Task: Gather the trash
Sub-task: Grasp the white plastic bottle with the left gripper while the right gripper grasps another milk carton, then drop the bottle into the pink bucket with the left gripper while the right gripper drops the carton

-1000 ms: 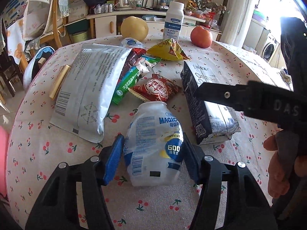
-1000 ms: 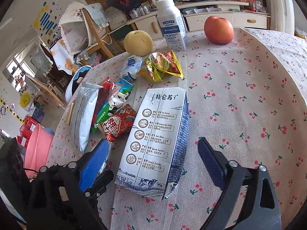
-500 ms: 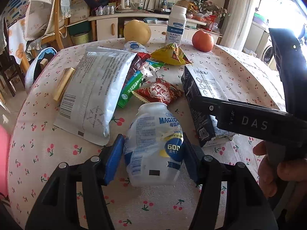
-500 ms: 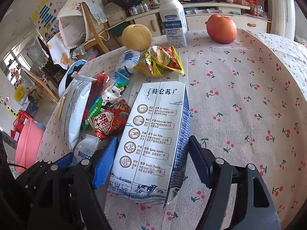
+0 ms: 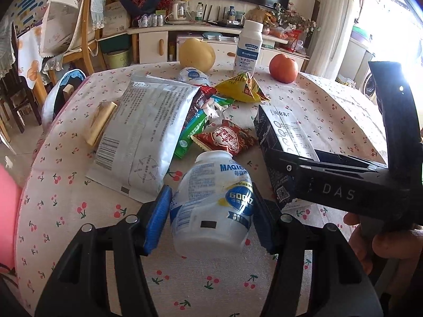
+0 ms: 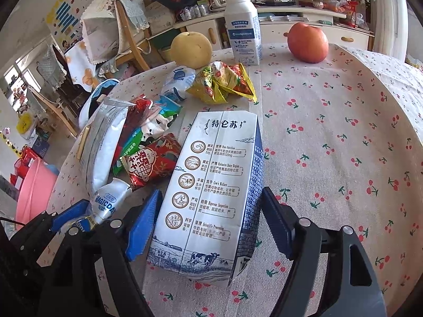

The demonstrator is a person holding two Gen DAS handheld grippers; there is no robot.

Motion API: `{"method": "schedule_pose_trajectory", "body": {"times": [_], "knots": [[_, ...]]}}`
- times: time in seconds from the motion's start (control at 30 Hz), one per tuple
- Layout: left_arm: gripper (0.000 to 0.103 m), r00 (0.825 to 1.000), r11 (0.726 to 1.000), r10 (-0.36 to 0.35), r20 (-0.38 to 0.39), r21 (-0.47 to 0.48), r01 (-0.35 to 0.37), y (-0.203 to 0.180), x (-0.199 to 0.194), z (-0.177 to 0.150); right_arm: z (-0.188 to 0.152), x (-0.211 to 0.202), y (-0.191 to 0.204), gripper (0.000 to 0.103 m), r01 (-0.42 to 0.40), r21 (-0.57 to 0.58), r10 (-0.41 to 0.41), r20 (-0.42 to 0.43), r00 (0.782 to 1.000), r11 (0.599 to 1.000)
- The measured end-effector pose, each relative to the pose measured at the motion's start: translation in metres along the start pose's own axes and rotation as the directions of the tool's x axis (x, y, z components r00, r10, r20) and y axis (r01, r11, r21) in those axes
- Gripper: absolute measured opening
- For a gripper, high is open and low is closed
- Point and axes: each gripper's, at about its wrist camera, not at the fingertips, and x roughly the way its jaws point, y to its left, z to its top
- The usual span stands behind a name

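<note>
Right now the squashed plastic bottle (image 5: 211,206) sits between the 2 blue pads of the left gripper (image 5: 210,192). Its jaws have just been closing, and both pads touch its sides, so it looks held and ready to lift. Just to the right of that tool, the milk carton (image 6: 208,158) lies flat on the table (image 6: 343,132) between the pads of the right gripper (image 6: 211,191). These jaws stand wide because the carton is wide. The pads sit just beside its 2 long sides, but I cannot tell if they squeeze yet. I think each hand takes 1 piece so 2 go away at once. Ahead of both tools lie more wrappers: a red snack packet (image 5: 227,138), a big white bag (image 5: 142,132) and a yellow wrapper (image 5: 242,88). Far to the left of the tools is a pink tub (image 6: 31,185), maybe for the trash.
</note>
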Motion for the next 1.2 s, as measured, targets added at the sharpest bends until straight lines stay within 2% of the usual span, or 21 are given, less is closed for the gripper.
{"method": "schedule_pose_trajectory", "body": {"times": [0.27,0.6,0.93,1.2], "knots": [[0.058,1.000,1.000,-0.015,0.021,-0.018,0.016,0.006,-0.007,0.000,-0.002,-0.004,0.004,0.071,0.022,-0.022,-0.022,0.016,1.000,1.000],[0.058,0.998,0.998,-0.031,0.060,-0.044,0.034,0.017,-0.019,0.002,-0.002,-0.016,0.002,0.070,0.032,-0.021,-0.031,0.062,0.998,0.999],[0.058,0.991,0.996,-0.032,0.129,-0.082,0.042,0.034,-0.041,0.005,0.000,-0.041,0.008,0.069,-0.033,-0.008,0.034,0.137,0.990,0.999],[0.058,0.979,0.990,0.028,0.201,-0.140,0.001,0.057,-0.063,0.007,0.003,-0.057,0.023,0.070,-0.110,0.010,0.107,0.170,0.980,0.994]]}}
